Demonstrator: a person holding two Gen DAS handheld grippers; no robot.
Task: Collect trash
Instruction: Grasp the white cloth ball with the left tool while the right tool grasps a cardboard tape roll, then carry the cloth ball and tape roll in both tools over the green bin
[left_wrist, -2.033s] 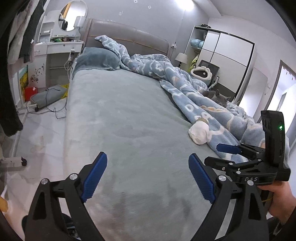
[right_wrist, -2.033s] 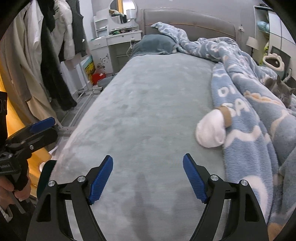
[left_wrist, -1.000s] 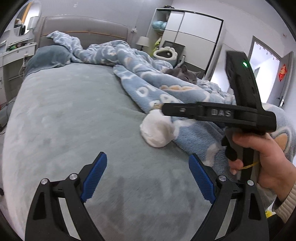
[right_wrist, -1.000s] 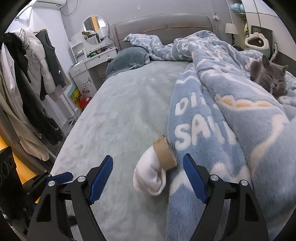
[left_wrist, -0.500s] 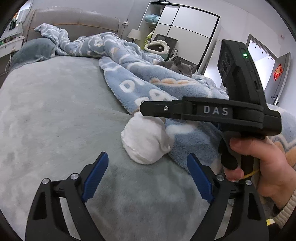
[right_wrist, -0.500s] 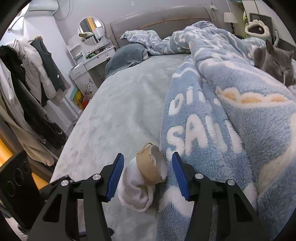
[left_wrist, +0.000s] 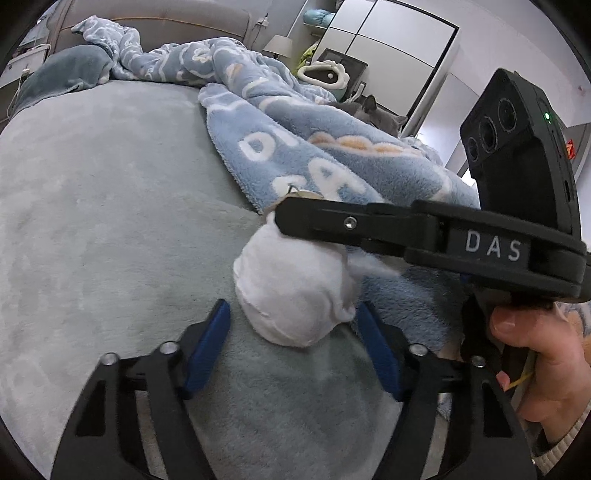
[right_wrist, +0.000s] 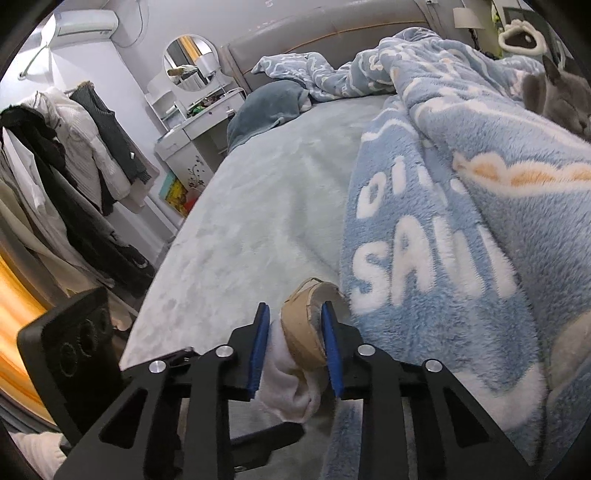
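Observation:
A white sock (left_wrist: 291, 291) lies bunched on the grey-green bed sheet (left_wrist: 92, 206) at the edge of the blue fleece blanket (left_wrist: 317, 162). A brown cardboard tube (right_wrist: 303, 332) sticks out of the sock (right_wrist: 291, 391). My right gripper (right_wrist: 293, 350) has its blue pads around the tube, touching or nearly touching it. In the left wrist view the right gripper's black body (left_wrist: 424, 229) reaches across above the sock. My left gripper (left_wrist: 295, 350) is open, its blue pads either side of the sock's near end.
A grey cat (right_wrist: 557, 99) lies on the blanket at the right. A grey pillow (right_wrist: 269, 103) and headboard are at the far end. Left of the bed are hanging clothes (right_wrist: 74, 177) and a white dresser with a round mirror (right_wrist: 190, 64).
Both grippers moved in on the sock. My right gripper narrowed around the cardboard tube. My left gripper narrowed somewhat and now straddles the sock's near end.

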